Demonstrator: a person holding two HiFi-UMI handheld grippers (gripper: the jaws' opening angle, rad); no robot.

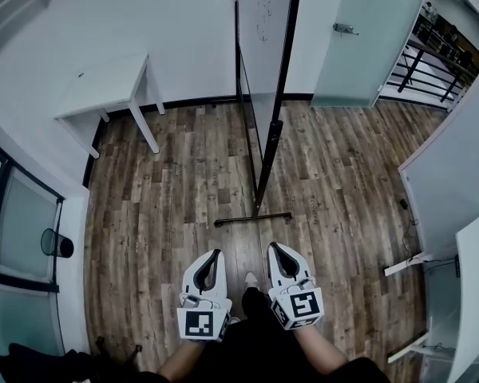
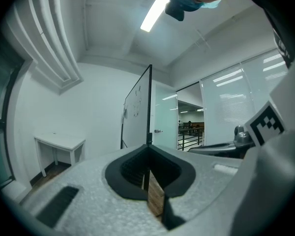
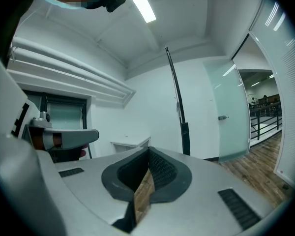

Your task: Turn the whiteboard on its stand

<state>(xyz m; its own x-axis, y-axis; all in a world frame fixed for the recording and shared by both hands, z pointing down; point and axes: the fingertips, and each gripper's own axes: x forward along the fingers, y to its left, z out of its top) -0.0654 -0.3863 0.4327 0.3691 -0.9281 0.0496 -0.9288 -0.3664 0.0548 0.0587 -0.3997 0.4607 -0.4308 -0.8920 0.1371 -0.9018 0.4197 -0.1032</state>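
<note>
While you are facing the whiteboard (image 1: 263, 22) edge-on, it is standing upright straight ahead of both grippers and clear of them, running away toward the far wall between the white desk (image 1: 108, 86) and the frosted glass door (image 1: 367, 38).

Item: tall flat panel with a smooth glossy white face and a thin black frame. It is sitting in a black metal stand (image 1: 273, 146) whose foot bar (image 1: 253, 219) is lying across the wood-plank floor (image 1: 168, 182).

Handling, as judged: stiff, fairly heavy, top-heavy, slippery on the face. You are likely better off taking the frame edge or the upright around mid-height, not the writing surface.

Left gripper (image 1: 216, 255), right gripper (image 1: 275, 249): you are holding both low and level, fingers (image 2: 128, 168) pressed together, ribbed black pads meeting, nothing between them.
</note>
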